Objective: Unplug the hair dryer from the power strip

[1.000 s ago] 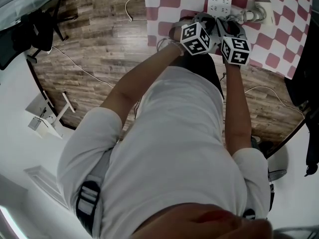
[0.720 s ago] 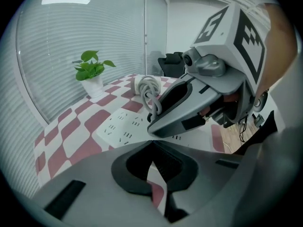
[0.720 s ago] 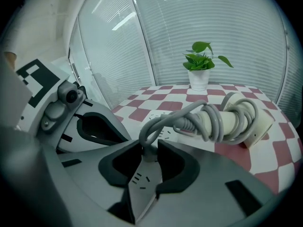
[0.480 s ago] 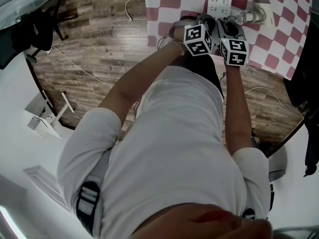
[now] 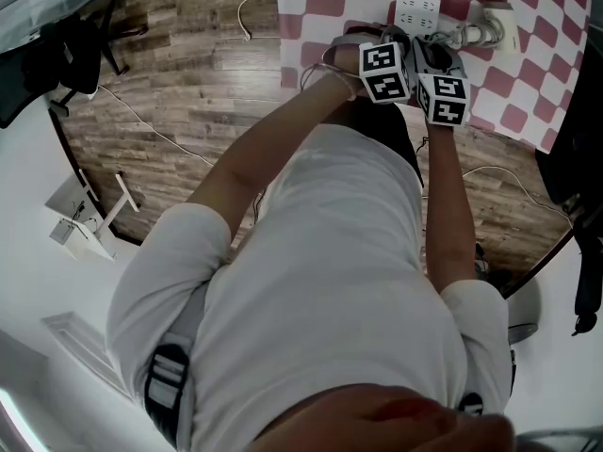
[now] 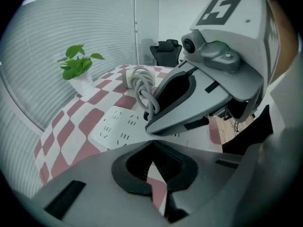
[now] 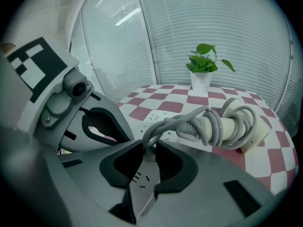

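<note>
Right gripper (image 7: pixel 149 148): jaws have just been closing and now pinch the plug (image 7: pixel 148 151) at the cord (image 7: pixel 189 122) end, over the power strip (image 5: pixel 415 8). Left gripper (image 6: pixel 151 148): jaws pressed together at the tips (nothing between them). The hair dryer (image 7: pixel 239 126) lies on its side, cord coiled round it, between the strip and the table (image 5: pixel 537 73)'s right edge.

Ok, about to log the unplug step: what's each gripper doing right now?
Left gripper: shut, empty.
Right gripper: jaws have just been closing, now shut on the hair dryer's pale grey plug.
</note>
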A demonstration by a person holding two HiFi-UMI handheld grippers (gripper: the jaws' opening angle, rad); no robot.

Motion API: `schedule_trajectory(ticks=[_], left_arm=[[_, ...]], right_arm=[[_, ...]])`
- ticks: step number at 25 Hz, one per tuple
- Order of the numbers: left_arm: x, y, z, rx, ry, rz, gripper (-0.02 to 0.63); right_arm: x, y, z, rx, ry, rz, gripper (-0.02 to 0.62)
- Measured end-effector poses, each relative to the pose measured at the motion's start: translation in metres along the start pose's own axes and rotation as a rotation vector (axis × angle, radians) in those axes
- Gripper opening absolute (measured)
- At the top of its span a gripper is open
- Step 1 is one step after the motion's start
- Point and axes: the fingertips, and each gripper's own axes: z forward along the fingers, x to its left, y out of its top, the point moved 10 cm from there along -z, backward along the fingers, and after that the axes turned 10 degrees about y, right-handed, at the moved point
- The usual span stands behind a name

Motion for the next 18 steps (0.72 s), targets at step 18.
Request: schedule_trajectory(ticks=[18], left_arm=[[0.0002,0.0048,0.0009,0.046,-0.011,-0.001,0.031]], right_arm=[[-0.0008,-0.0002,-0.0058,-0.016,0.009,0.023,0.08]])
